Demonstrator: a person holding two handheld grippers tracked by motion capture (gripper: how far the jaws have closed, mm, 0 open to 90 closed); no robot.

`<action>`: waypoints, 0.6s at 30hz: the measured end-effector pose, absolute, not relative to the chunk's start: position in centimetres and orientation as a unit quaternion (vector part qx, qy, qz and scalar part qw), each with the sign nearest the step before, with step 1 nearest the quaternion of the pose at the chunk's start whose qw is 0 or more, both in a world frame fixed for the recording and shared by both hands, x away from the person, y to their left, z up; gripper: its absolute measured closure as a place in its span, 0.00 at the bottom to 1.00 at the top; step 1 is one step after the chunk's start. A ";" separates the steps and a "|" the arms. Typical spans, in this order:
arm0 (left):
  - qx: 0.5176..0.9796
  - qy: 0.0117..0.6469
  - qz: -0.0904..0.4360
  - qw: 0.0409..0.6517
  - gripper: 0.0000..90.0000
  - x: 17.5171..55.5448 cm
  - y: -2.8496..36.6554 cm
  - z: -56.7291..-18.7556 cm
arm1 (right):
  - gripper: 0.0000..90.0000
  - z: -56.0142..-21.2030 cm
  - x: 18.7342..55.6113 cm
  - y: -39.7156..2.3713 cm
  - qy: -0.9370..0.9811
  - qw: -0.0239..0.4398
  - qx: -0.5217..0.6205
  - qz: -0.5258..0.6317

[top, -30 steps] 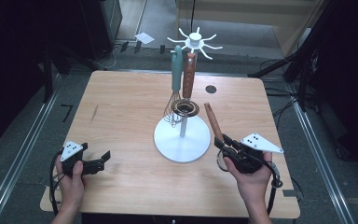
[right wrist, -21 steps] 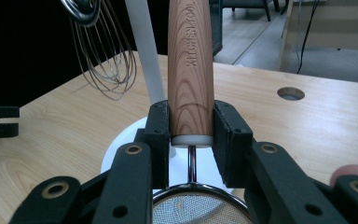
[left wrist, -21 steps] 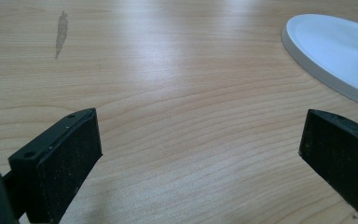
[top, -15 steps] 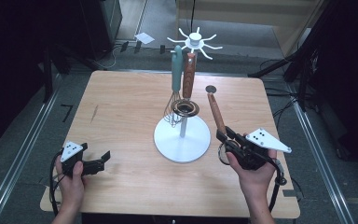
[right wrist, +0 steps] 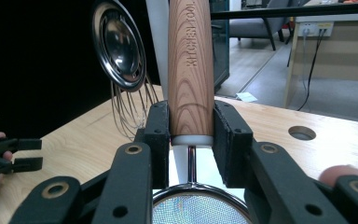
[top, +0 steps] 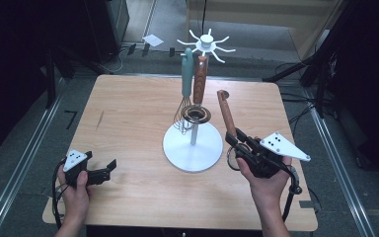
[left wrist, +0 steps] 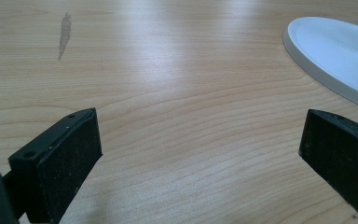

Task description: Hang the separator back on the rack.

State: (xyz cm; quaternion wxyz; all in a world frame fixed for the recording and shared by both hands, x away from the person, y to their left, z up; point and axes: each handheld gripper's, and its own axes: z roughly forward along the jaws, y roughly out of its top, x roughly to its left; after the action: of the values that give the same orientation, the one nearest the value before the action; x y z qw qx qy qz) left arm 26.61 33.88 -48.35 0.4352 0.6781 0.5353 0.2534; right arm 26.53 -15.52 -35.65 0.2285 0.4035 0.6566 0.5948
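My right gripper [top: 234,139] [right wrist: 191,127] is shut on the wooden handle [top: 225,114] [right wrist: 190,65] of a small mesh strainer [right wrist: 197,210]. It holds the strainer above the table's right side, with the handle slanting up and away. Just left of it stands a white hook stand [top: 206,42] on a round base [top: 192,148]. From the stand hang a teal-handled whisk [top: 186,74] and a wooden-handled utensil [top: 200,79] with a round steel head [right wrist: 119,44]. My left gripper [top: 107,169] [left wrist: 200,158] rests open on the front left of the table, with nothing between its pads [left wrist: 70,163].
The wooden table [top: 128,108] has a round cable hole [right wrist: 301,133] near its far right and a dark scuff [left wrist: 65,35] on the left. The stand's white base [left wrist: 335,56] lies to the right of the left jaws. Dark floor and cables surround the table.
My right gripper has risen a little with the strainer, and the handle's tip now reaches higher and farther back. The left hand has stayed still.
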 end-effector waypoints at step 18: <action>0.677 0.536 0.254 0.435 0.00 26.6 33.9 -48.4 | 0.79 -33.4 26.2 -15.8 0.637 0.239 0.391 0.620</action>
State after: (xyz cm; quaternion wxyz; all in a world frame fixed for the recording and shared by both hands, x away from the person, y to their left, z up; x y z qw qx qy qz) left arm 26.62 33.85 -48.36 0.4353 0.6772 0.5360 0.2542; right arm 26.16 -15.78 -33.40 0.2394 0.3905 0.6370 0.6199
